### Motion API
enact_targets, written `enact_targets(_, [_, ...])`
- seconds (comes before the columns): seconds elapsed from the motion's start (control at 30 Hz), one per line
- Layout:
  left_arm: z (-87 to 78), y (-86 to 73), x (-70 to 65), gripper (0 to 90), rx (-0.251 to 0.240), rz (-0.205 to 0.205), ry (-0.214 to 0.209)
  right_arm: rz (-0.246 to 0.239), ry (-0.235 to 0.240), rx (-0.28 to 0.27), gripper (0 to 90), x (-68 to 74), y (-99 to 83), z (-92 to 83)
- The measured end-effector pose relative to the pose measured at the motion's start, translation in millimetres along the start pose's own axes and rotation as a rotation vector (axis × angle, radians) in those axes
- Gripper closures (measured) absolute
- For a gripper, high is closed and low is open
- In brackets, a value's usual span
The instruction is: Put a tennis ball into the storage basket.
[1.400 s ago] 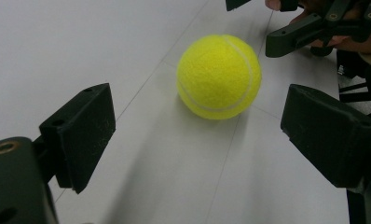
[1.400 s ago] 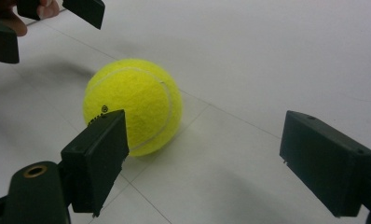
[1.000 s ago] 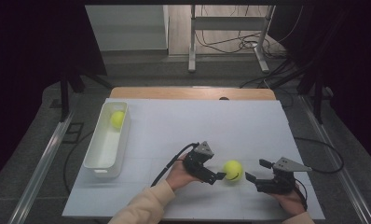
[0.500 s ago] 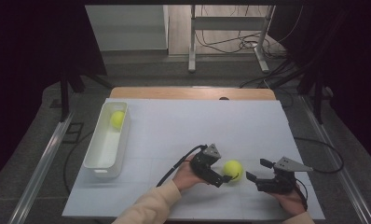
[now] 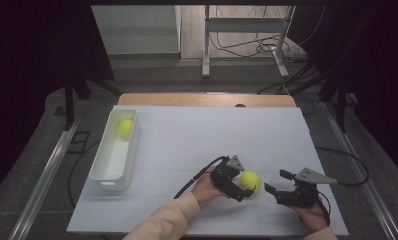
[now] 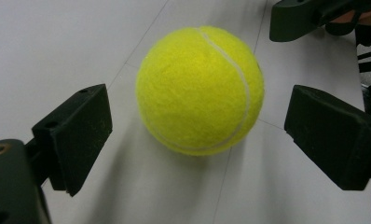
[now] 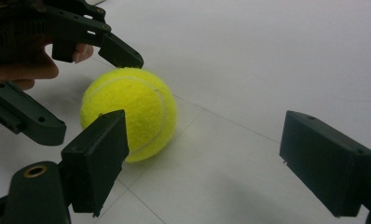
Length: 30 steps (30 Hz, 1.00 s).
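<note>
The left gripper [image 5: 240, 187] has just slid up around the tennis ball [image 5: 249, 180], jaws opened wide and untouching, ready to squeeze.

High view: the left tongs [image 5: 240, 186] cover the 9 o'clock side of the tennis ball [image 5: 249, 180], so contact there cannot be determined. The white bin [image 5: 113, 150] wall hides the lower part of the second ball [image 5: 126, 127]. Both forearms are cut off at the 6 o'clock edge. Right gripper view: the near pad [image 7: 96, 156] masks the ball's 7 o'clock portion.
</note>
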<state>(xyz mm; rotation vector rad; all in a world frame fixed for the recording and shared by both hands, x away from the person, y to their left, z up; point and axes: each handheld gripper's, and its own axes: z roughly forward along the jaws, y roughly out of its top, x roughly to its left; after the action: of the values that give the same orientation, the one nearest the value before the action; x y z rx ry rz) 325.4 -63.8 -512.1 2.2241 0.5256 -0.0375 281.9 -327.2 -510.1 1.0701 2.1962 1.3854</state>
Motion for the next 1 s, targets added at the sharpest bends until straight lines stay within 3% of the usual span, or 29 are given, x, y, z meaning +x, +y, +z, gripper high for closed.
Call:
enact_targets(0.4, [11.6,3.3,1.2,11.6,0.019,0.002,-0.018,0.002,-0.004,0.001,15.6,-0.1,0.0,0.6])
enact_targets(0.57, [12.1,3.1,2.3,25.5,0.014,-0.006,-0.027,0.001,-0.004,0.003,15.6,-0.3,-0.2,0.6])
enact_targets(0.8, [9.3,3.1,1.9,26.6,0.020,-0.001,-0.016,0.003,-0.005,0.006,15.6,-0.4,-0.5,0.3])
enact_targets(0.87, [7.8,3.4,1.2,26.6,0.003,-0.018,-0.027,0.002,-0.006,0.007,15.6,-0.5,-0.5,0.2])
enact_targets(1.0, [3.4,4.6,-0.9,26.7,-0.012,-0.009,-0.018,0.004,-0.006,0.005,15.6,-0.7,-0.6,0.2])
